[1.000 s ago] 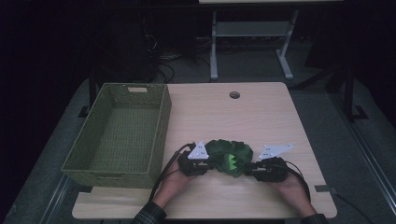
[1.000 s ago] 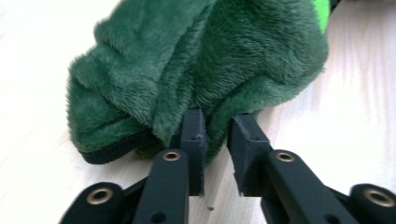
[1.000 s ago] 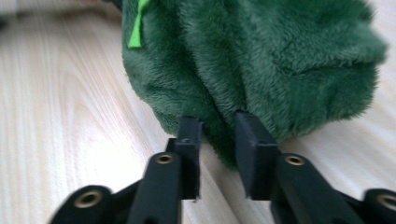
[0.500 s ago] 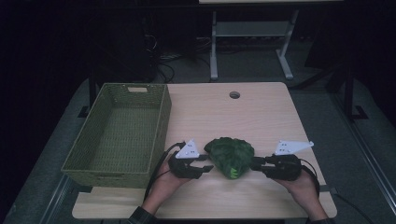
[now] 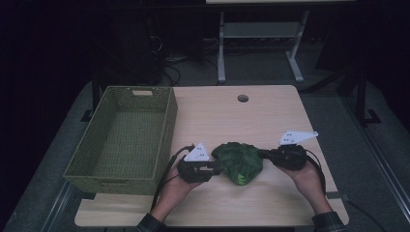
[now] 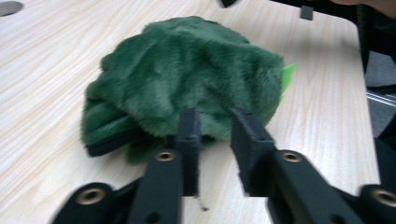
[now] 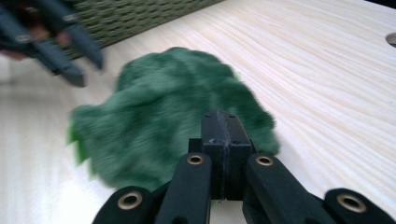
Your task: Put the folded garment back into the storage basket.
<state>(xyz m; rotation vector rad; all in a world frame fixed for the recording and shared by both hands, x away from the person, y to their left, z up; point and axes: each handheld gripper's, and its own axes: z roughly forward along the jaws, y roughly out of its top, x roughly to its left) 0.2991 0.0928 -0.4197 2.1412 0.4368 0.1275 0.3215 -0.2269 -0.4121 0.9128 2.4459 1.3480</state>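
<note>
With the right hand-held gripper (image 7: pixel 223 154) clamped shut at the green plush (image 7: pixel 173 116) edge and the left hand-held gripper (image 6: pixel 215 133) slightly parted with no fur caught, the plush may slide off toward the basket (image 5: pixel 121 135)

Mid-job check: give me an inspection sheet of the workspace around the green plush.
Surface: light wooden table, round cable hole near the far edge.
Job's things: green plush bunched between the tools; woven basket at left, nothing seen inside.
Clutter: nothing seen.
Grippers: left tool at the plush's edge, jaws have just been closing, gap remains, no fabric seen pinched; right tool shut at the opposite edge, pinch unclear.
Cables: black cable trails from the left tool.
Surroundings: dark room, metal stand behind the table.
</note>
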